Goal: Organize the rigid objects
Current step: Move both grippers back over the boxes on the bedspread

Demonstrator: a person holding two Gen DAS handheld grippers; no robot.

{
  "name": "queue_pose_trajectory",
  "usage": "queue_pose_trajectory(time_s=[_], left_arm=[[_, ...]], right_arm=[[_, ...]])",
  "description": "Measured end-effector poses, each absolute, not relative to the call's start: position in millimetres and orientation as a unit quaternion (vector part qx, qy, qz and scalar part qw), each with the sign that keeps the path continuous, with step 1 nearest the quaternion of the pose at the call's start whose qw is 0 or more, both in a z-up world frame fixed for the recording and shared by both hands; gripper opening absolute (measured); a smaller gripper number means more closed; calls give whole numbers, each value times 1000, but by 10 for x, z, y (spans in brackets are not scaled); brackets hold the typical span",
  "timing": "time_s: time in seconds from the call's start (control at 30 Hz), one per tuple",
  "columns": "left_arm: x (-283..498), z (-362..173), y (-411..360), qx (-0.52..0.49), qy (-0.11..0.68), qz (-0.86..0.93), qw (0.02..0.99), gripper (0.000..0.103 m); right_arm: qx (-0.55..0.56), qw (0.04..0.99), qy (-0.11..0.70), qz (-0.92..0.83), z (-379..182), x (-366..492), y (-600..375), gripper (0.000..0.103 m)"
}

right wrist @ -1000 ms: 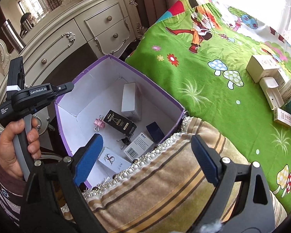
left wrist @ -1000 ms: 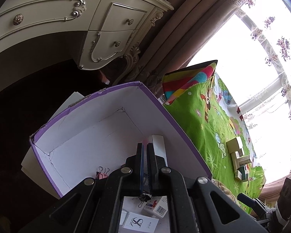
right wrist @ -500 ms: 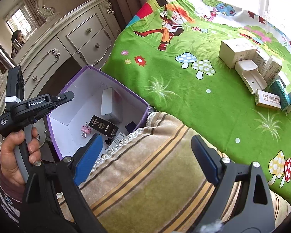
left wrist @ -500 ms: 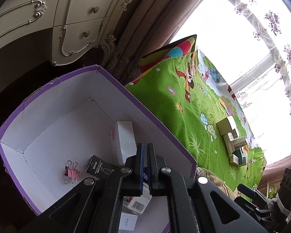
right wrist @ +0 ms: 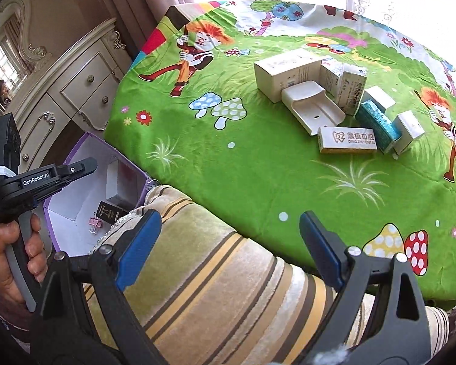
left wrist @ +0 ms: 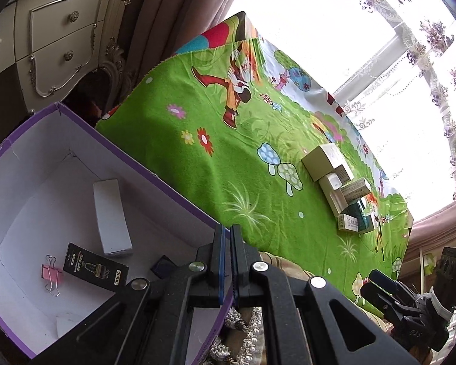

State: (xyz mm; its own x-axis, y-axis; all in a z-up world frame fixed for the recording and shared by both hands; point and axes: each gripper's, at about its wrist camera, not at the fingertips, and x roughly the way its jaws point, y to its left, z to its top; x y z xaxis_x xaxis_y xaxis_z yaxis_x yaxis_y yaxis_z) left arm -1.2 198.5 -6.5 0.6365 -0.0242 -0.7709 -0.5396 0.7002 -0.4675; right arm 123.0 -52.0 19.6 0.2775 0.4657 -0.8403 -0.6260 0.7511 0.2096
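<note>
- Both cameras have swung away from the purple box [left wrist: 155, 179] toward the green cloth [left wrist: 228, 164] since the earlier frames; I now see less of the box and far more cloth.
- Left wrist view: my left gripper [left wrist: 227, 261] is closed, blue pads together with nothing between them, hanging over the box's near rim.
- Inside the box lie a long white carton [left wrist: 111, 216], a black packet [left wrist: 95, 267] beside it and a pink clip [left wrist: 51, 273] further from the cloth.
- A cluster of small boxes [left wrist: 339, 179] sits on the cloth, well apart from the purple box, near the window side.
- My right gripper [left wrist: 389, 292] shows dark at the lower right; from here I cannot tell how it stands.
- Right wrist view: the right gripper [right wrist: 228, 243] is wide open, its blue pads [right wrist: 319, 243] apart over a striped cushion [right wrist: 222, 289], holding nothing.
- Beyond the cushion on the cloth lie a big white box [right wrist: 284, 71], a white holder [right wrist: 313, 106] touching it, a lettered carton [right wrist: 346, 140] and a teal pack [right wrist: 378, 123].
- The purple box [right wrist: 127, 167] sits left of the cloth, with a hand [right wrist: 12, 261] holding the left gripper [right wrist: 85, 165] above it.
</note>
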Motion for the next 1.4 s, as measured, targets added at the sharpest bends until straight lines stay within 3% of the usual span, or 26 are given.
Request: queue_pose_trajectory(time_s=[0.27, 0.37, 0.43, 0.5, 1.1, 1.4], left_arm=[[439, -11, 1606, -328, 418, 113, 839, 7], [574, 1, 1465, -319, 424, 99, 842, 20], [666, 16, 1378, -312, 427, 90, 844, 33], [760, 35, 1292, -305, 431, 82, 845, 39], [1675, -64, 429, -251, 486, 69, 835, 82], [2119, -246, -32, -218, 504, 88, 831, 92]], right_arm=[[-67, 816, 489, 300, 181, 1523, -875, 94], [-64, 826, 484, 280, 180, 1634, -1017, 94], [-61, 833, 481, 265, 178, 1716, -1122, 94], [-57, 840, 478, 250, 173, 1804, -1236, 94], [9, 883, 451, 128, 97, 2264, -1977, 94], [36, 901, 429, 54, 90, 2343, -2320, 94]])
